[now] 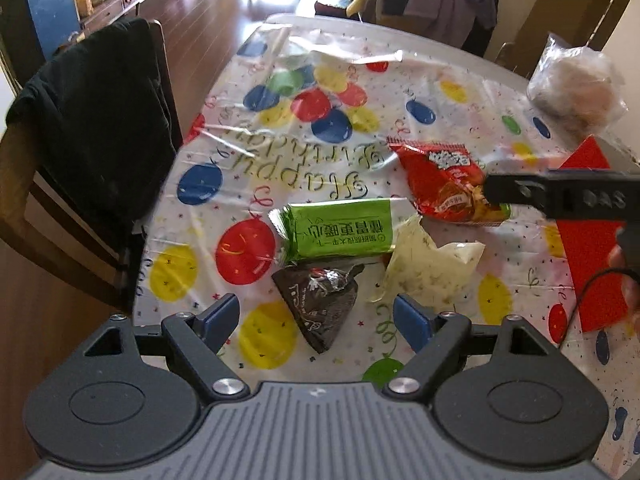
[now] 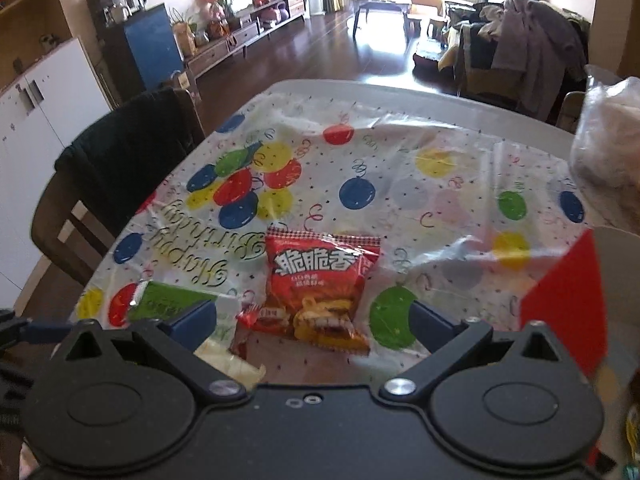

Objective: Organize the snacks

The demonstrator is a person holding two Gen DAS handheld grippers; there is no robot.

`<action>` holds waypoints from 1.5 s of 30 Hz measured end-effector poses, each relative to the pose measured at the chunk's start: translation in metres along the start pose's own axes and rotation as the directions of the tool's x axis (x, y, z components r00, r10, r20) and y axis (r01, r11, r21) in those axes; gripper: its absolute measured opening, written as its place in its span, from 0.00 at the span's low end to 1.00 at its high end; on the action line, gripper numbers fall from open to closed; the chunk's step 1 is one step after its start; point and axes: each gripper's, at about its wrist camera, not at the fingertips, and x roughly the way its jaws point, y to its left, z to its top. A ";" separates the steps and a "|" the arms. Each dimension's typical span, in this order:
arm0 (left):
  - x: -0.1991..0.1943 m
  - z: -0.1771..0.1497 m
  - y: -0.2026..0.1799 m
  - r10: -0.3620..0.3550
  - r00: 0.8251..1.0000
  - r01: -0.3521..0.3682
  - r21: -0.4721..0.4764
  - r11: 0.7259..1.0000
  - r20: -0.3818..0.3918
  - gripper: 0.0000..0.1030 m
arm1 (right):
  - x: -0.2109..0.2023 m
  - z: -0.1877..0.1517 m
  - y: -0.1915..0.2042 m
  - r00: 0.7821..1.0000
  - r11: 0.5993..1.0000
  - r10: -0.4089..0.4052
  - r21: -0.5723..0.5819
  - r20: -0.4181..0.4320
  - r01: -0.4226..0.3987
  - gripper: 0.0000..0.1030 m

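Several snacks lie on the balloon tablecloth. In the left wrist view a black triangular packet lies between my open left gripper fingers, with a green packet behind it, a pale cream packet to its right and a red snack bag beyond. My right gripper reaches in from the right, over the red bag's near end. In the right wrist view the red bag lies just ahead of the open right gripper; the green packet is at the left.
A red box stands at the table's right edge, also seen in the right wrist view. A clear bag of pale food sits at the far right. A chair draped with black cloth stands at the table's left side.
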 end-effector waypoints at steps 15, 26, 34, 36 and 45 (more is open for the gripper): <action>0.035 0.009 -0.001 0.011 0.998 -0.014 -0.049 0.999 -0.057 0.74 | 0.064 0.016 -0.007 0.991 0.997 -0.003 0.072 -0.131 0.012 0.85; 0.035 0.008 -0.003 0.016 0.998 -0.017 -0.022 1.000 -0.065 0.39 | 0.065 0.014 -0.006 0.989 0.997 0.011 0.081 -0.145 0.000 0.65; 0.033 0.007 0.004 -0.009 0.998 0.004 -0.059 0.998 -0.070 0.31 | 0.051 0.010 -0.006 0.993 0.996 0.010 0.091 -0.118 0.001 0.58; 0.031 0.007 0.005 -0.017 0.997 0.012 -0.069 0.998 -0.070 0.30 | 0.046 0.009 -0.006 0.994 0.996 0.009 0.094 -0.108 0.001 0.57; 0.015 0.005 0.008 -0.041 0.998 0.039 -0.063 0.997 -0.037 0.30 | 0.011 -0.002 -0.013 0.998 0.992 0.010 0.123 -0.063 -0.003 0.57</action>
